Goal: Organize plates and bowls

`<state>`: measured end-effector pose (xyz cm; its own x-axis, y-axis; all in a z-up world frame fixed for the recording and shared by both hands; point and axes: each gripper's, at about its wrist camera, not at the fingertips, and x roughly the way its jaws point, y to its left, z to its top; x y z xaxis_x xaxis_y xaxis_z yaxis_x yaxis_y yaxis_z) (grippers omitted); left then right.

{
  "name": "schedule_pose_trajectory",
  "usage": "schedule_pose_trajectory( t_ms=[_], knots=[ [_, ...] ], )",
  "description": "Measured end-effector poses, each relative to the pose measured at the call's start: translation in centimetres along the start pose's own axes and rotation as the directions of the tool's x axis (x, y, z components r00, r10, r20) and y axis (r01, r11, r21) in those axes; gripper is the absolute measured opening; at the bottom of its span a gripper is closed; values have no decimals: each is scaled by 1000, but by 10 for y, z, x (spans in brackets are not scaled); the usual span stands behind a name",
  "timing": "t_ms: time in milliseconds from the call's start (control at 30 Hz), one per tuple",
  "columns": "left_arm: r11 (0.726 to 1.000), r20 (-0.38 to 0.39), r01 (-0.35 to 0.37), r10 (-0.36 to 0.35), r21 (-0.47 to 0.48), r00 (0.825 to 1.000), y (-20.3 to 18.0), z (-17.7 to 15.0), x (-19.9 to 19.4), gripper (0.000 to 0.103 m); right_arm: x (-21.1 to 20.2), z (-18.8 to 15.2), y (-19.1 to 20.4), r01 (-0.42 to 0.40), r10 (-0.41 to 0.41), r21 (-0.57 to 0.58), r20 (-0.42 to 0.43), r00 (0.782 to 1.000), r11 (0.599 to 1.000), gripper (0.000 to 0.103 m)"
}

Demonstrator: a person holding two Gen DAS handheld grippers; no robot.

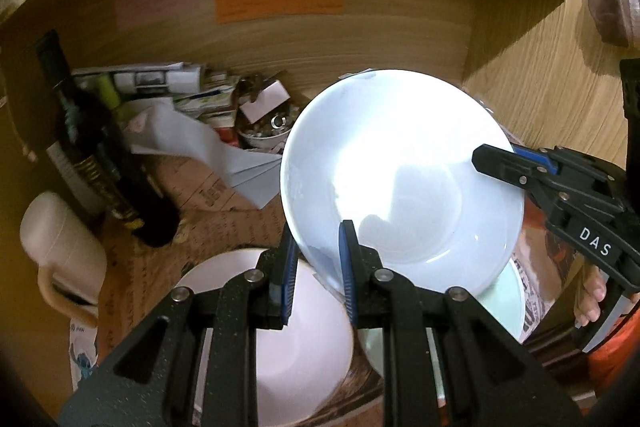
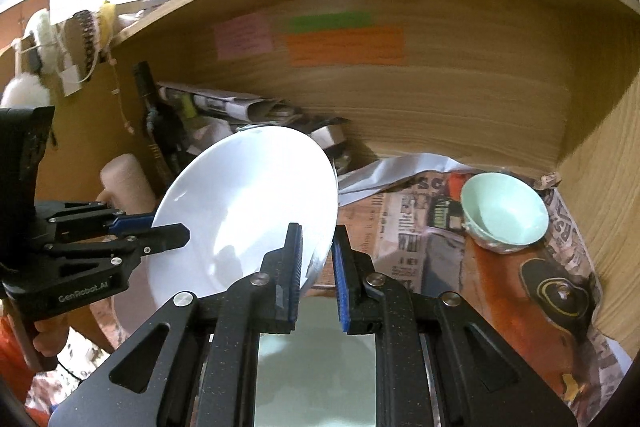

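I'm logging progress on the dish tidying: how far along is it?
Nothing looks finished yet. In hand: both claws, left and right, are shut on opposite edges of the white plate, held tilted above the newspaper. Left: a pink bowl and pale green plate lie beneath it, and the mint bowl sits alone.
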<state>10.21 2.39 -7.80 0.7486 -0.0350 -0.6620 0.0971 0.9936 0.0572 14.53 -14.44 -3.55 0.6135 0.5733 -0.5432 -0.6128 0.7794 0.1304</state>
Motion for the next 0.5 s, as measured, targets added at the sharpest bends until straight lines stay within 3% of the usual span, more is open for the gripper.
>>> schedule_pose_trajectory(
  t_ms=[500],
  knots=[
    [994,11,-71,72,-79,997,45,-43,-33,20,18,-12,52,-86,84,-51,-51,995,995,14]
  ],
)
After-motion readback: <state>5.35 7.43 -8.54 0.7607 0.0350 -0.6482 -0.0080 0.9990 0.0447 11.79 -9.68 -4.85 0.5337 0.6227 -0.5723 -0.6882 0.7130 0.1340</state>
